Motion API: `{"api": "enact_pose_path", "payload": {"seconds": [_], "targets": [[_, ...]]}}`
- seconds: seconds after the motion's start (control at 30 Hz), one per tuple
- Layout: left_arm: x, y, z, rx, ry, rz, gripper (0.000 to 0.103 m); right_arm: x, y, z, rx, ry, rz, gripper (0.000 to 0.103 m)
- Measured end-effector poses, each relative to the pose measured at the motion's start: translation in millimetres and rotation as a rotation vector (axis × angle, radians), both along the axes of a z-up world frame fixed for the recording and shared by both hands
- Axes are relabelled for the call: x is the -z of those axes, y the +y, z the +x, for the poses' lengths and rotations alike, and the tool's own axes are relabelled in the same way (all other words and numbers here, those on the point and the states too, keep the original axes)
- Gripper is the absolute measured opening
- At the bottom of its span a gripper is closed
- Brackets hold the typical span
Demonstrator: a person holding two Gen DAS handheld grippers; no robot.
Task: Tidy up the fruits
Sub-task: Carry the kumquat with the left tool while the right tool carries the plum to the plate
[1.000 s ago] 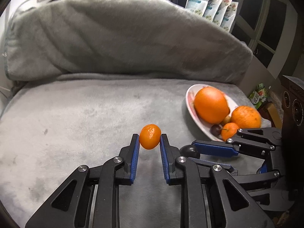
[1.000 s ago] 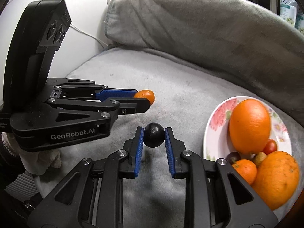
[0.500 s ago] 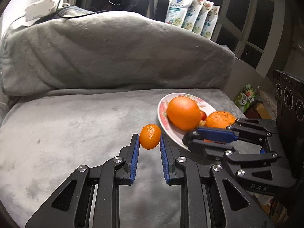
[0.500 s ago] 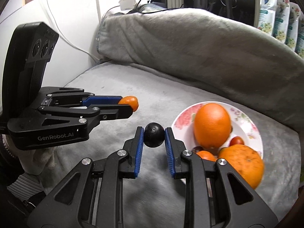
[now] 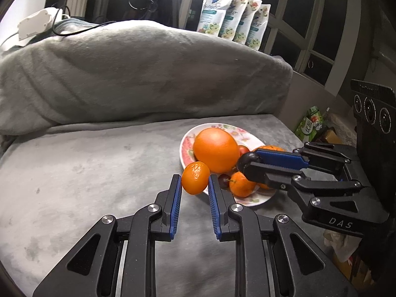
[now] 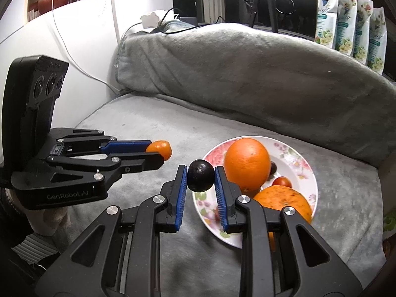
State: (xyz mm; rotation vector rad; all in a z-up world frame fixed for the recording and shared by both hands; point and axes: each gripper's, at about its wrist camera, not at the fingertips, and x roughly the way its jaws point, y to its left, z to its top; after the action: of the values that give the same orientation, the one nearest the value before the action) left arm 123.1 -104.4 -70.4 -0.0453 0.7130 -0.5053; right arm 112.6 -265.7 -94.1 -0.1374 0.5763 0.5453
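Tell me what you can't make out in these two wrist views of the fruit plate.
- Right wrist: near part of the plate and a small orange fruit, hidden by the right gripper fingers.
- Left wrist: the dark fruit, mostly covered by the right gripper's finger.
- Both: pouch lettering, too small.

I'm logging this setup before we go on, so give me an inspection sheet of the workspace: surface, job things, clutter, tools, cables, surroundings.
Surface: grey blanket over a couch seat, with stains.
Job's things: floral plate holding a big orange, a rough orange, a small orange, a red fruit and dark fruits.
Clutter: nothing seen.
Tools: left tool shut on a kumquat; right tool shut on a dark fruit; both near the plate.
Cables: black cable and a white power strip on the backrest; white cord on the wall.
Surroundings: pouches on the sill, dark windows, tripod.
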Motion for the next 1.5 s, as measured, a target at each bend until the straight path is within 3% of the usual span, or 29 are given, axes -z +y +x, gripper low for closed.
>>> {"api": "enact_pose_path", "payload": {"seconds": [0.67,1.5], "targets": [[15.5,-38.7,8.3,0.059,0.044,0.015,0.02,-7.6,-61.6,33.7,0.108,0.041,0.066,0.024],[16.2,-46.4,18.0,0.047,0.05,0.027,0.02,4.7,-72.4,79.0,0.111,0.157,0.126,0.024]]}}
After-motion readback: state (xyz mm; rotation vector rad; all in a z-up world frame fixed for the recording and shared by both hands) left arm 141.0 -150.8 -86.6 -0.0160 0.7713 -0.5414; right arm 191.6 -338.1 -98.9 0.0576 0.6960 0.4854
